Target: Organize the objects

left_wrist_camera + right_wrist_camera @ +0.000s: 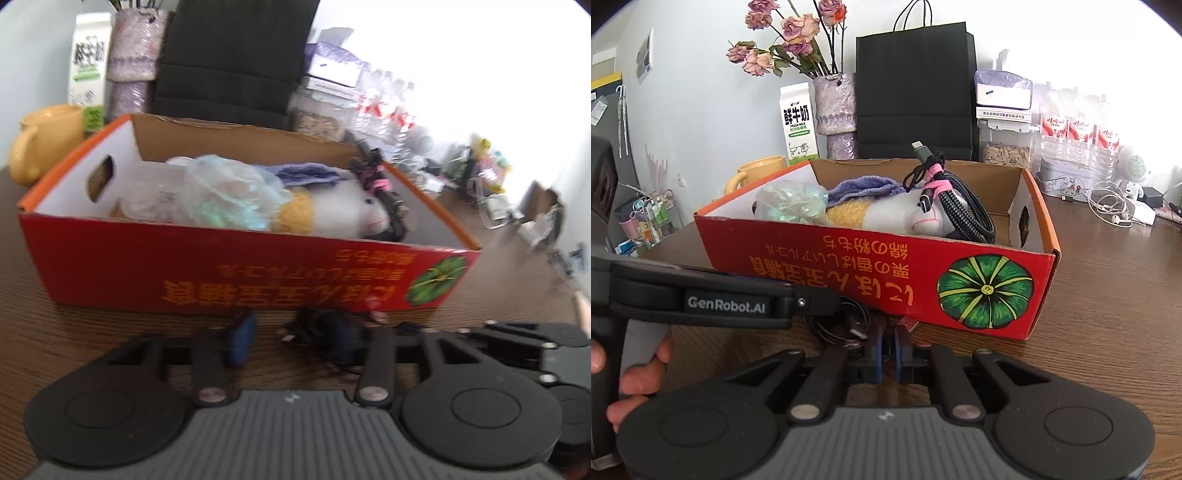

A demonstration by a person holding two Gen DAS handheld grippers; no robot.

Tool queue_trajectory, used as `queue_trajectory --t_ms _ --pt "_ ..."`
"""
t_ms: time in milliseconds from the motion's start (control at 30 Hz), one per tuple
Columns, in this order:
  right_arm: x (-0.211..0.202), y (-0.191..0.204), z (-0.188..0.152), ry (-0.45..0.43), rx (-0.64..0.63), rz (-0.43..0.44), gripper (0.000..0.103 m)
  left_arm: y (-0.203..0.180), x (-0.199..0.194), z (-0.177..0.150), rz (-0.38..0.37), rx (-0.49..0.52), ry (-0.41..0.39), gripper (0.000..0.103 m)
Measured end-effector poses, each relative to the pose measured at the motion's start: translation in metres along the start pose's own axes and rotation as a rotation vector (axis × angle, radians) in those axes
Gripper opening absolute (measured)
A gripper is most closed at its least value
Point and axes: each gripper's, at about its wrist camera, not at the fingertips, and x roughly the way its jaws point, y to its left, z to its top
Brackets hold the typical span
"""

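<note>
Cable: your loose black cable (pixel 846 317) lies in a tangle on the table (pixel 1108 314), right against the near wall of the red box (pixel 820 273), left of centre.
Right gripper: your right gripper (pixel 887 349) sits just near of that tangle, pads pressed together; whether any cable strand is caught between them I cannot tell.
Left gripper: your left gripper (pixel 295 338) reaches in from the left over the same bundle, fingers only partly spread, blurred; no grip visible.
Bearing: the cable lies straight ahead of both grippers, the box beyond it.
Nearer hand: right, I judge.

Black cable (pixel 325 343) — blurred, half hidden
</note>
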Motion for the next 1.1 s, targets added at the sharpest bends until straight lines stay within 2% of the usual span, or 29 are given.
queue_trajectory --t_ms 133,300,367,533,600,667,733,767,867,933,967,1000,1100 --pt "0.001 0.001 0.000 0.009 0.000 -0.006 0.006 -0.004 -0.009 -0.005 0.020 0.019 -0.035 0.023" --pt "0.003 -0.002 0.000 0.023 0.013 -0.006 0.006 0.007 -0.030 -0.007 0.037 -0.018 -0.103 0.018" --pt "0.004 -0.002 0.000 0.024 0.011 -0.007 0.006 0.014 -0.036 -0.009 0.061 -0.024 -0.108 0.007" --pt "0.004 0.000 0.000 0.026 0.000 -0.015 0.009 0.027 -0.040 -0.011 0.087 -0.043 -0.082 0.007" --pt "0.004 0.001 0.000 0.026 -0.009 -0.021 0.010 0.028 -0.040 -0.012 0.095 -0.044 -0.076 0.013" --pt "0.004 0.001 0.001 0.026 -0.009 -0.030 0.011 0.027 -0.041 -0.013 0.099 -0.045 -0.070 0.037" --pt "0.005 0.000 0.002 0.026 -0.001 -0.034 0.015 0.028 -0.043 -0.015 0.086 -0.042 -0.067 0.039" --pt "0.006 0.000 0.002 0.026 0.003 -0.033 0.017 0.028 -0.044 -0.017 0.077 -0.040 -0.061 0.043" --pt "0.007 0.000 0.003 0.028 0.006 -0.023 0.018 0.028 -0.044 -0.021 0.064 -0.042 -0.028 0.045" --pt "0.008 0.002 0.003 0.028 0.001 -0.023 0.017 0.029 -0.043 -0.023 0.046 -0.054 -0.009 0.041" --pt "0.008 0.002 0.003 0.027 -0.002 -0.017 0.014 0.029 -0.044 -0.023 0.037 -0.055 -0.010 0.028" --pt "0.008 0.003 0.003 0.028 -0.005 -0.004 0.008 0.030 -0.044 -0.024 0.025 -0.056 -0.005 0.027" --pt "0.005 0.008 0.003 0.015 -0.025 -0.009 0.006 0.032 -0.047 -0.024 0.020 -0.071 -0.014 0.023"
